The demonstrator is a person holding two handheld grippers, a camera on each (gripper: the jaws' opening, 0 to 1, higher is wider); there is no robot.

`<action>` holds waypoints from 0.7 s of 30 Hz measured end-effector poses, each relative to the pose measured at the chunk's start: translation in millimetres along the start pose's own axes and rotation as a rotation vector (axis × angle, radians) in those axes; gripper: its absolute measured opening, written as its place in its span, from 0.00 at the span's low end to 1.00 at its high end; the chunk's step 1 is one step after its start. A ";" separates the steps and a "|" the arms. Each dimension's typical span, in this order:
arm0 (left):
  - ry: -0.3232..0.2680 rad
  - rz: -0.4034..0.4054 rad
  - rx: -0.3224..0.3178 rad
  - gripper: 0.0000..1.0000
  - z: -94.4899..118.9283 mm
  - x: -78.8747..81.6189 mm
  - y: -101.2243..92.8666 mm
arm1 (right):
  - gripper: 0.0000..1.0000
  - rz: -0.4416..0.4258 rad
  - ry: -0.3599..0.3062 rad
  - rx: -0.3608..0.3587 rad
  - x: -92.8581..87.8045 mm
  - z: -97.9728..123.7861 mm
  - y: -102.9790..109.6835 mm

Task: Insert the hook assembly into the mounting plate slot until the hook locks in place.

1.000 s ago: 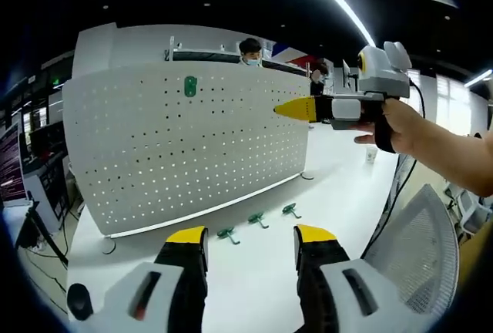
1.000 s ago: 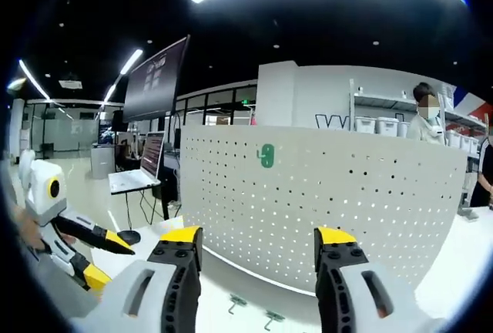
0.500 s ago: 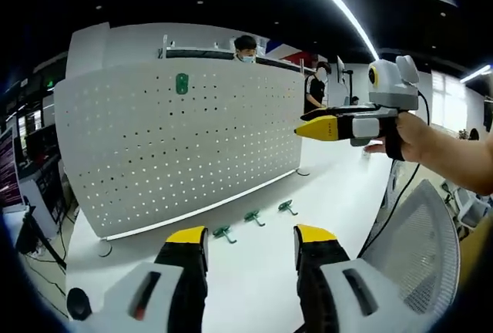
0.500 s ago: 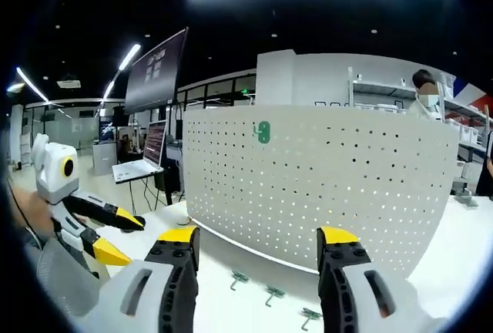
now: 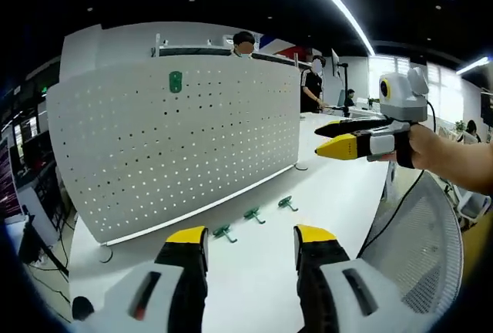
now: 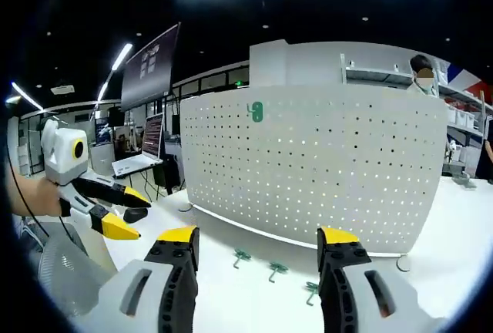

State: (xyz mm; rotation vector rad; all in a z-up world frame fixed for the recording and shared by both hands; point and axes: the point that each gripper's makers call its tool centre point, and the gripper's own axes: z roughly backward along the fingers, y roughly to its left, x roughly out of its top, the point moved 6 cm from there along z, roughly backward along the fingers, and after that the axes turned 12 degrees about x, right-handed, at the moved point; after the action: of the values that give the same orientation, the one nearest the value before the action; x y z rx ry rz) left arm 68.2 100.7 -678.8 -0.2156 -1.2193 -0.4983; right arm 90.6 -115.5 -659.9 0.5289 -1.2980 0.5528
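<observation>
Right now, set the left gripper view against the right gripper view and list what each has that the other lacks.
The left gripper view has the right gripper in a hand, above a mesh chair back. The right gripper view has the left gripper, a laptop and a dark screen. Both have the pegboard, its mounted green hook and three loose hooks on the table.

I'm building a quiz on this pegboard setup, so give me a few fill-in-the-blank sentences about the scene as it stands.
1. The number of green hooks lying on the white table is ____.
2. One green hook already hangs near the ____ edge of the pegboard.
3. The jaws of the left gripper hold ____.
4. The colour of the right gripper's jaw tips is ____.

Missing words: three; top; nothing; yellow
</observation>
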 end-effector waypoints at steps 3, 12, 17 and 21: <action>0.010 -0.013 -0.012 0.47 -2.1 -1.1 -0.9 | 0.60 0.000 -0.003 -0.011 -2.3 4.5 -1.0; 0.044 -0.125 -0.071 0.45 -10.0 0.7 10.0 | 0.60 -0.031 -0.013 -0.009 -12.8 12.7 2.4; 0.056 -0.168 -0.073 0.44 -13.8 5.5 22.0 | 0.60 -0.034 -0.010 -0.024 -18.4 14.1 3.9; 0.079 -0.188 -0.079 0.41 -19.8 6.8 27.3 | 0.59 -0.047 -0.015 -0.006 -19.8 14.8 6.7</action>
State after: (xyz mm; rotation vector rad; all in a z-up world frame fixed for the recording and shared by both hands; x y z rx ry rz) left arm 99.6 114.6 -676.3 -0.1479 -1.1490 -0.7128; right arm 71.7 -121.6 -676.1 0.5584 -1.2981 0.5060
